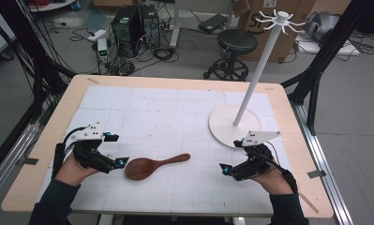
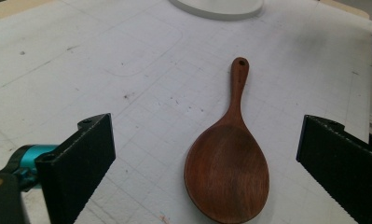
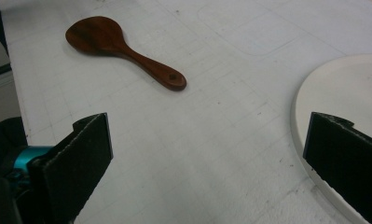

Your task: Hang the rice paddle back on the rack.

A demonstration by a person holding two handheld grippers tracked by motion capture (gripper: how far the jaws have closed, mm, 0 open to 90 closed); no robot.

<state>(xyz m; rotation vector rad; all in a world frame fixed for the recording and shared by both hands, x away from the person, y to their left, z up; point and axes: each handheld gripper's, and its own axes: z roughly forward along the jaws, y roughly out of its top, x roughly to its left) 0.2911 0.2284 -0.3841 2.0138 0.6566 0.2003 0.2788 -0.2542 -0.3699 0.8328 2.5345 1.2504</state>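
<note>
High view, from the left: the left gripper (image 1: 113, 154) sits on the white mat (image 1: 175, 108), jaws spread wide, its tips just beside the bowl of the wooden spoon (image 1: 153, 166). In the left gripper view the spoon (image 2: 229, 158) lies flat between the open jaws, bowl nearest, handle pointing away toward the stand's round base (image 2: 216, 7). It looks stiff, light and smoothly finished, so probably a little slippery; the broad bowl lies low against the mat and offers poor purchase. The narrow neck, or the handle (image 2: 237, 81) with its hanging hole, seems the better place to pinch. Farther right, the right gripper (image 1: 233, 157) rests apart from the spoon, jaws also spread, beside the white hook stand (image 1: 255, 75).
</note>
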